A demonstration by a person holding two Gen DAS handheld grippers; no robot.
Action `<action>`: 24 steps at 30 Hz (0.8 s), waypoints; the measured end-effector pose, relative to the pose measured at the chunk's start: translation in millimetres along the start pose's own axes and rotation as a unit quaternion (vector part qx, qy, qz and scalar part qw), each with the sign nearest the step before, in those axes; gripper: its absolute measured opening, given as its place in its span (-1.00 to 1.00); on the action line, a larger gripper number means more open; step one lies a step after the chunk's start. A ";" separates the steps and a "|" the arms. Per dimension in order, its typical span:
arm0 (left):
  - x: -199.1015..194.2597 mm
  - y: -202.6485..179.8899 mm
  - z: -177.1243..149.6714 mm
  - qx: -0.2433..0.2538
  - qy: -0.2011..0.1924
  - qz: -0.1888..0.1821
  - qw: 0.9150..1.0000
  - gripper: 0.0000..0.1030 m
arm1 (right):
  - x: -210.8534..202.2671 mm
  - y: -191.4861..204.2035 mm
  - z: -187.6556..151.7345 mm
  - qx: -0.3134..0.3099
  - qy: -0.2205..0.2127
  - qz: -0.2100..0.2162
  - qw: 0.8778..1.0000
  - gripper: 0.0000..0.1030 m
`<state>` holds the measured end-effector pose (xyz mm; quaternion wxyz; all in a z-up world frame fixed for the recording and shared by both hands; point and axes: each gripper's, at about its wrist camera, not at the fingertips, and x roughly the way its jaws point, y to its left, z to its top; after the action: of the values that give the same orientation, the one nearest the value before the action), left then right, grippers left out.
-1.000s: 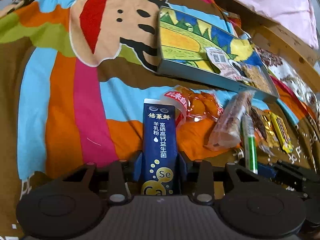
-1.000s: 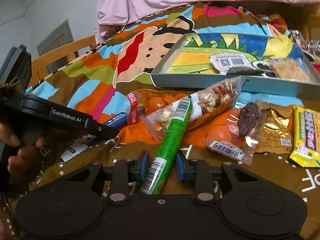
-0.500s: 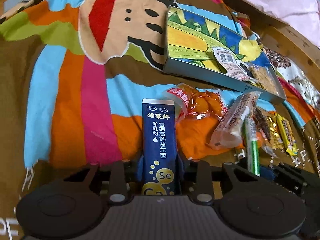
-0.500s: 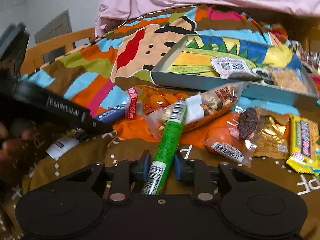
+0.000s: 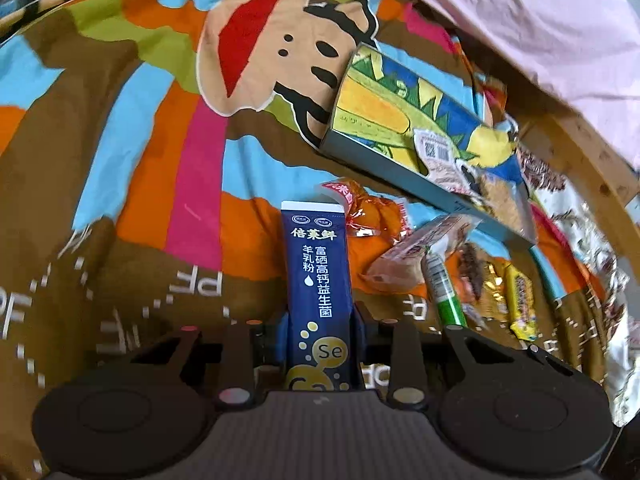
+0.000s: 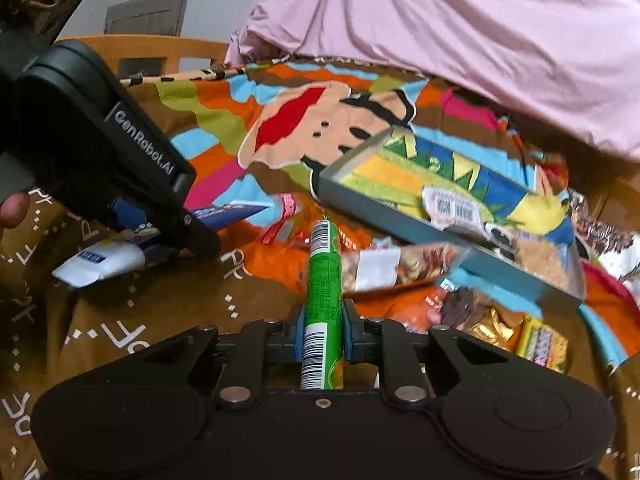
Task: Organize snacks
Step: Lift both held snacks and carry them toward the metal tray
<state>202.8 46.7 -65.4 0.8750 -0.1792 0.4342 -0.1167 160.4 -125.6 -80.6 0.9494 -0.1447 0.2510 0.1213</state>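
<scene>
The left gripper [image 5: 320, 320] is clamping a dark blue sachet [image 5: 318, 280] at lower centre of its frame. The right gripper [image 6: 323, 330] is gripping a green tube snack [image 6: 322, 280] at centre. The gray tray [image 6: 440, 236] is sitting at centre right, loose snack packets [image 6: 400, 268] lying beside it on the patterned cloth [image 5: 120, 160].

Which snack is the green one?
The long stick pack clamped in the right gripper; the left gripper's is dark blue.

Bare blanket [image 5: 168, 168] fills the left wrist frame's left half, while loose snack packets [image 5: 404, 264] crowd center-right before the gray tray [image 5: 384, 164].
</scene>
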 end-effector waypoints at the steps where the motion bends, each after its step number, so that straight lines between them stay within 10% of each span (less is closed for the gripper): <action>1: -1.8 0.3 -1.5 -0.004 -0.003 -0.003 1.000 -0.35 | -2.6 -0.2 0.6 -0.002 -0.004 -0.001 1.000 -0.63; 24: -36.8 -62.7 9.6 0.013 -0.102 -0.047 0.994 -0.35 | -45.4 -51.1 24.5 -0.016 -0.091 -0.074 0.993 -0.63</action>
<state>185.5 5.0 -7.6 0.9107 -0.1993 0.3321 -0.1437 148.3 -172.0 -26.0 0.9723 -0.1659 0.1505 0.0674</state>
